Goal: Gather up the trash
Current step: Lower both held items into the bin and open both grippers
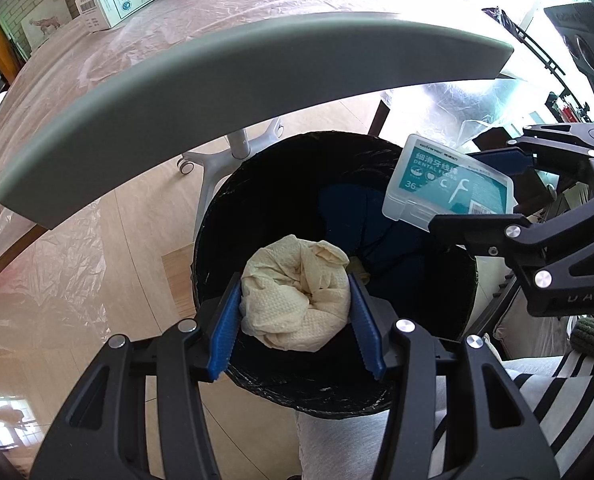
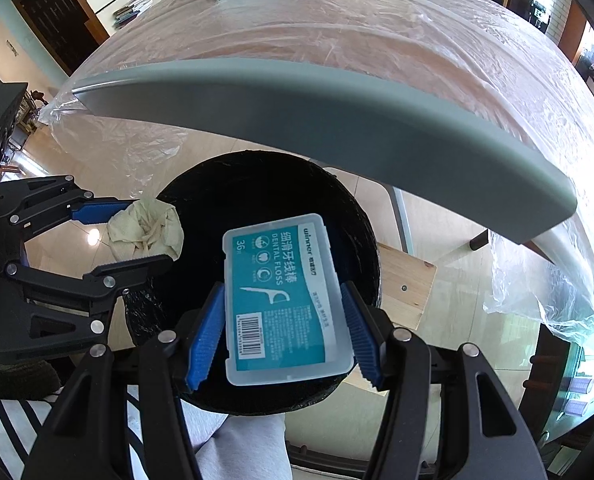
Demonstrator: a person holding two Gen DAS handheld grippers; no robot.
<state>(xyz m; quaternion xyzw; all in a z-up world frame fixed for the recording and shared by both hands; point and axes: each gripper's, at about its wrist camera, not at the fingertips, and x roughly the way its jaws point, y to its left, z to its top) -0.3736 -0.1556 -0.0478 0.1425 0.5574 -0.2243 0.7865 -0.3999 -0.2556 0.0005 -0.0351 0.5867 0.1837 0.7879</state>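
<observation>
The left hand-held gripper (image 1: 295,320) squeezes a paper wad (image 1: 295,300), the right hand-held gripper (image 2: 283,332) a floss box (image 2: 283,300), both over the bin (image 1: 217,240), not dropped yet.

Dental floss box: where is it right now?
The dental floss box is clamped in the right hand-held gripper, held over the open black bin, beside the crumpled tissue.

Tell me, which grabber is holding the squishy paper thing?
The left gripper holds the crumpled paper towel; the right gripper holds a hard dental floss box.
</observation>
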